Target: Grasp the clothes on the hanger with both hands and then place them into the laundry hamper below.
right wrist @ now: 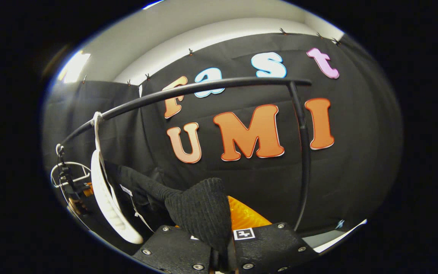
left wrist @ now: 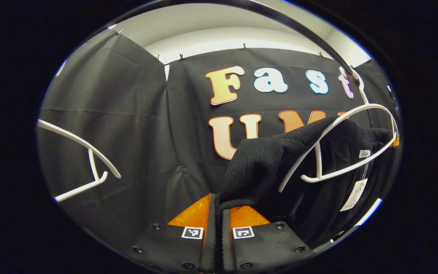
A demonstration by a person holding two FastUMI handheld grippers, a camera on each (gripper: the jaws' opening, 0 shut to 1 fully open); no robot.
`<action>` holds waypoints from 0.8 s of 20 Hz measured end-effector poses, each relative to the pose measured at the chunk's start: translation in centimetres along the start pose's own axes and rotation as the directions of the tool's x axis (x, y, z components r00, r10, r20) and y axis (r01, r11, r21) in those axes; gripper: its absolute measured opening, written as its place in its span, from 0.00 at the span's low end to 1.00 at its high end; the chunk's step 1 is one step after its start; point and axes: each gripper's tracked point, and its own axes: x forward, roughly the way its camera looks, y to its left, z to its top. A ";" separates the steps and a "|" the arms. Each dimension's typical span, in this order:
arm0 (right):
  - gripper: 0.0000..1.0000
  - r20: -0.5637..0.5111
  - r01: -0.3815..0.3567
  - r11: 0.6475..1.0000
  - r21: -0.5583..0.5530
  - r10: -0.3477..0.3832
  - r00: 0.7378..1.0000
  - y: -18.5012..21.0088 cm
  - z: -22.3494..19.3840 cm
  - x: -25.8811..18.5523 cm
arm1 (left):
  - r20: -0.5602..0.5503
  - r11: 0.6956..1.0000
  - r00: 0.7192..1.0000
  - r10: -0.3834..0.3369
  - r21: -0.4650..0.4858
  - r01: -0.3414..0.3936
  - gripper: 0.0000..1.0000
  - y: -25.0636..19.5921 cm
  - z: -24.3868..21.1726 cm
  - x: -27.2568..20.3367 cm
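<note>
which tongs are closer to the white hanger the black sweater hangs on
Left. The left tongs grip the black sweater right beside the white hanger; the right tongs hold a sleeve farther out.

We see a black garment (left wrist: 264,163) of ribbed, matt knit cloth, a smooth glossy white plastic hanger (left wrist: 340,148), a paper tag (left wrist: 354,195), and a smooth black rail (right wrist: 203,88) with a slight sheen.

Left gripper (left wrist: 219,213): two flat dark finger plates with round screws along their edges, each bearing a small square black-and-white marker. Right gripper (right wrist: 224,243): matching dark screwed plates, one square marker visible on one plate.
</note>
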 end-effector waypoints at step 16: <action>0.14 -0.289 0.041 0.987 0.156 0.005 0.957 1.3 -21.8 3.5 | -0.276 1.000 0.961 -0.009 -0.017 0.004 0.14 -3.8 -14.5 -3.9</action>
